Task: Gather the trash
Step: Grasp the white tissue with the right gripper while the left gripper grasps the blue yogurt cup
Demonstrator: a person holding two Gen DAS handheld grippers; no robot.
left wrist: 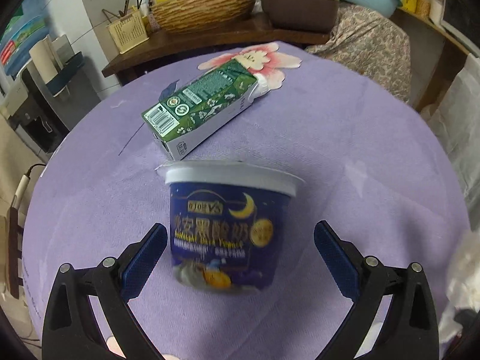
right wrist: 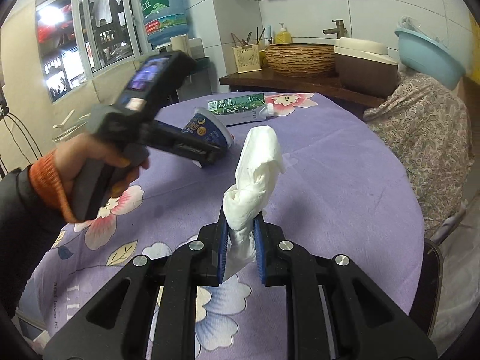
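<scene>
A dark blue yogurt cup (left wrist: 223,228) with a white lid sits between the spread fingers of my left gripper (left wrist: 240,234); the jaws are open and the pads stand apart from the cup's sides. In the right wrist view the cup (right wrist: 207,132) looks tilted under the left gripper's fingers (right wrist: 192,150). A green milk carton (left wrist: 204,102) lies on its side behind the cup, also in the right wrist view (right wrist: 240,106). My right gripper (right wrist: 241,225) is shut on a crumpled white tissue (right wrist: 255,174), held above the purple tablecloth (right wrist: 330,165).
Beyond the round table a wooden counter (right wrist: 300,82) carries a wicker basket (right wrist: 300,57), a utensil holder (right wrist: 247,57) and a brown box (right wrist: 366,63). A cloth-covered object with a blue basin (right wrist: 429,57) on top stands right. A water dispenser (right wrist: 165,15) stands left.
</scene>
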